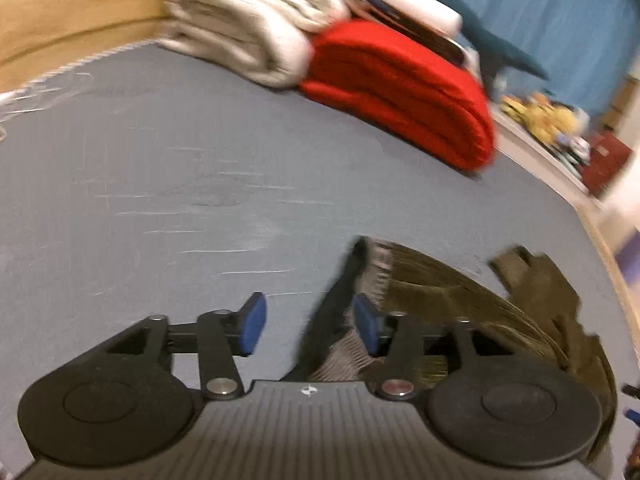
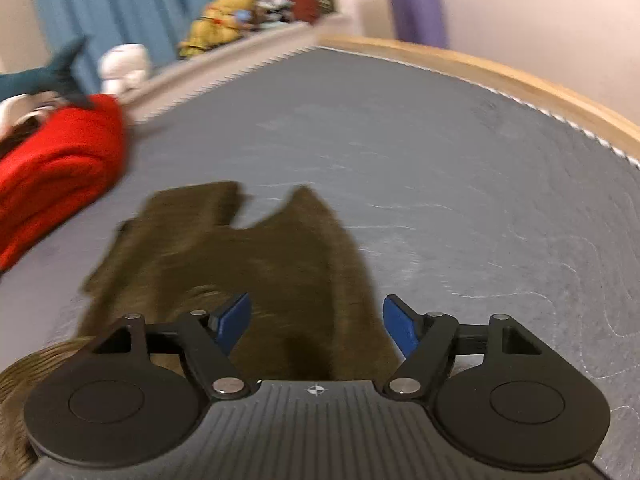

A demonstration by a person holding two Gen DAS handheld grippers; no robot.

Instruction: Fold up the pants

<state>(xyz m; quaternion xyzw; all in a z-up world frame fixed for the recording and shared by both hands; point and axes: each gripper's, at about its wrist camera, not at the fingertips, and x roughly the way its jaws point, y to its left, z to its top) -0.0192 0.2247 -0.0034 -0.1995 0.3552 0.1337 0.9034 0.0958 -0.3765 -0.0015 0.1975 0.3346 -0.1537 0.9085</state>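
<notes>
Olive-brown pants (image 2: 280,248) lie crumpled on the grey mattress (image 2: 440,160). In the right wrist view they spread out below and ahead of my right gripper (image 2: 316,326), which is open; its blue pads (image 2: 400,328) hover over the cloth without pinching it. In the left wrist view the pants (image 1: 480,308) lie at the lower right, with a dark waistband edge (image 1: 340,304) and a pale ribbed lining turned up. My left gripper (image 1: 310,328) is open. That dark edge runs up just inside its right pad (image 1: 366,322), and the pads do not press on it.
A folded red blanket (image 1: 400,92) and a cream blanket (image 1: 248,28) are stacked at the far side of the mattress (image 1: 160,160). A wooden bed frame (image 2: 520,80) rims the bed. Plush toys (image 2: 224,16) sit on a ledge before a blue curtain (image 2: 120,0).
</notes>
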